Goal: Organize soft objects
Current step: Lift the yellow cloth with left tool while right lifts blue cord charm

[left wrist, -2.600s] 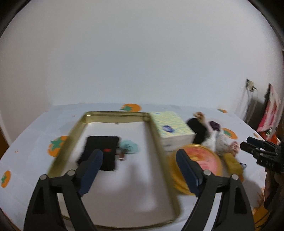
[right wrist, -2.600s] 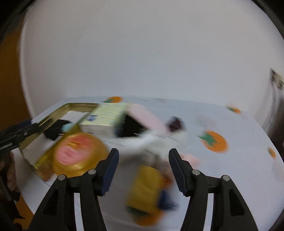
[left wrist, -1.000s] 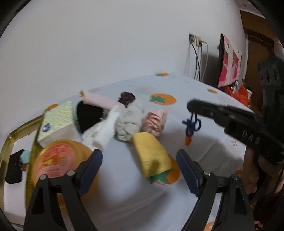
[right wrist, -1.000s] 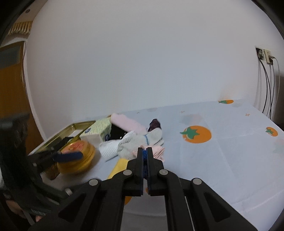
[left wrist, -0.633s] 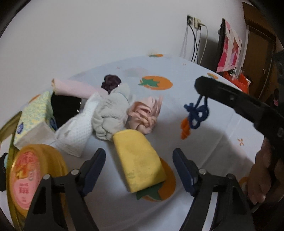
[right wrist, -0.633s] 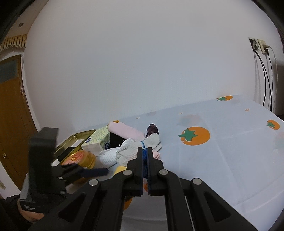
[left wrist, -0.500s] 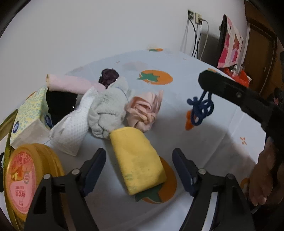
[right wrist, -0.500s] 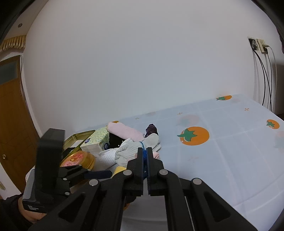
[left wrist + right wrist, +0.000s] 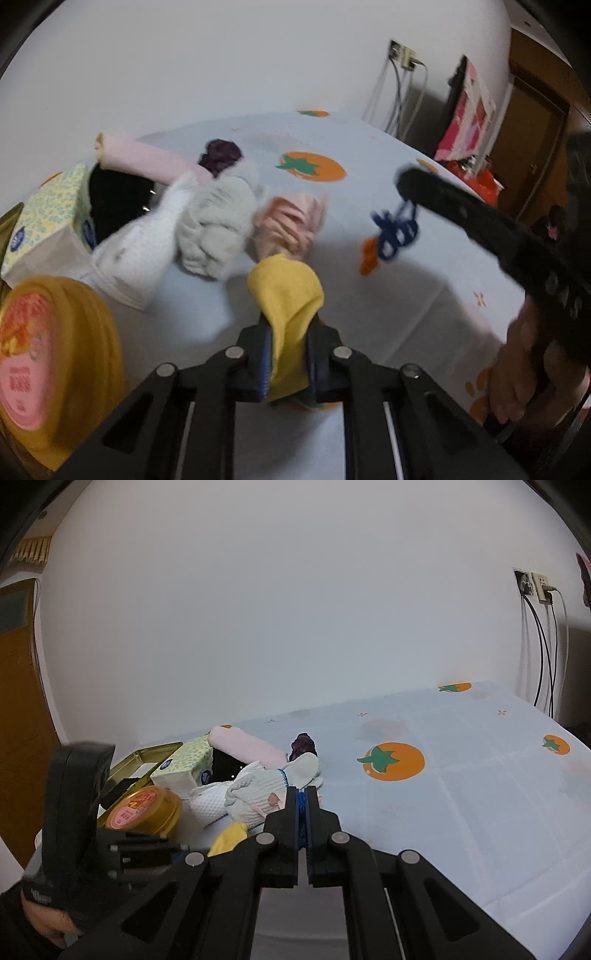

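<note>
Gripping item one: yellow cloth, soft, light, compressible, pinched at its near end by the closed left gripper. Item two: blue-orange yarn trinket, limp, dangling at 3 o'clock from the clamped right gripper, above the surface.

on the bench, the round tub lies at the near left, with the tissue box behind it. right of the box lies a heap of rolled cloths, and the tray lies left of the box.
</note>
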